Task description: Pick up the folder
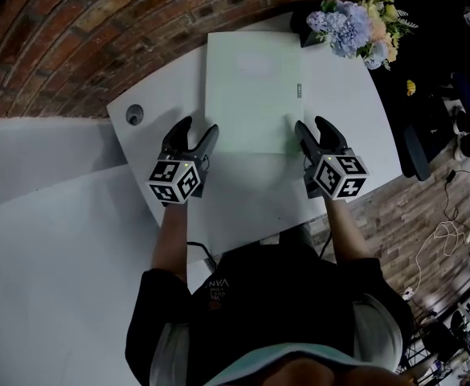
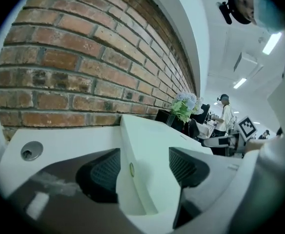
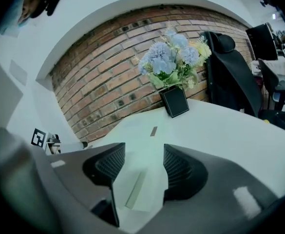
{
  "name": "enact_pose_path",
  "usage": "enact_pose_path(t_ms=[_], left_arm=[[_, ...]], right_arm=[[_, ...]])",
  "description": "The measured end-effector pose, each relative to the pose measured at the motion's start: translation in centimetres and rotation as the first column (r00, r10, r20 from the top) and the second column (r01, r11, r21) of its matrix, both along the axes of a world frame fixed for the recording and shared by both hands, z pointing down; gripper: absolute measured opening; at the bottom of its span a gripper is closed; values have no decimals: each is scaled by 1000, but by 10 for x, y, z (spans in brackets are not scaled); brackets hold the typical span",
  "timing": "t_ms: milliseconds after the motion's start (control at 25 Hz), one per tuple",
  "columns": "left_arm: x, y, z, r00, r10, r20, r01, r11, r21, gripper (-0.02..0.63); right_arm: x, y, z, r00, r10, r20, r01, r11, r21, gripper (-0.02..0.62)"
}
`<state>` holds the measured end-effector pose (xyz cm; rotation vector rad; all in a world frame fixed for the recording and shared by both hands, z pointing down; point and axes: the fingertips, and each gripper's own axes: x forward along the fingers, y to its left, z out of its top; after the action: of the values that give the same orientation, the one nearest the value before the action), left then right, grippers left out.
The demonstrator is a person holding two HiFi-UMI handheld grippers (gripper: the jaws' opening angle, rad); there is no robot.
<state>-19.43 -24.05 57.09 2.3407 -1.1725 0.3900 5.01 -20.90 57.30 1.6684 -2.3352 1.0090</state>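
Note:
A pale green folder (image 1: 253,91) lies flat on the white table (image 1: 347,119), its far end toward the brick wall. My left gripper (image 1: 198,129) stands at the folder's near left corner and my right gripper (image 1: 312,125) at its near right corner. In the left gripper view the folder's corner (image 2: 144,145) sits inside the left gripper (image 2: 143,167), with a gap to each pad. The right gripper view shows the other corner (image 3: 142,130) inside the right gripper (image 3: 143,162), and the pads (image 3: 110,165) stand clear of it. Both grippers are open.
A bouquet in a black vase (image 1: 355,22) stands at the table's far right corner, just beyond the folder. A round cable hole (image 1: 134,115) is in the table at the left. A black chair (image 1: 418,139) sits right of the table. The brick wall (image 1: 98,30) runs behind.

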Motion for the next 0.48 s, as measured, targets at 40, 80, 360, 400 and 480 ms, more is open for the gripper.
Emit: enact_pose_path(t_ms=[40, 80, 360, 400, 480], left_arm=[[2, -1, 2, 1000, 1, -9, -2, 1000, -14, 310], [3, -1, 4, 1000, 1, -24, -1, 1000, -31, 320], [11, -12, 18, 997, -4, -83, -7, 991, -131, 365], [12, -13, 21, 996, 3, -86, -15, 990, -143, 368], [15, -14, 27, 996, 17, -88, -32, 985, -171, 377]], right_arm=[[-2, -1, 2, 1000, -5, 23, 5, 1000, -14, 246], [-4, -1, 4, 999, -12, 43, 13, 999, -29, 266], [-17, -5, 25, 992, -40, 123, 57, 989, -138, 396], [-18, -6, 28, 990, -41, 133, 60, 987, -148, 405], [-21, -7, 33, 987, -44, 153, 70, 983, -167, 419]])
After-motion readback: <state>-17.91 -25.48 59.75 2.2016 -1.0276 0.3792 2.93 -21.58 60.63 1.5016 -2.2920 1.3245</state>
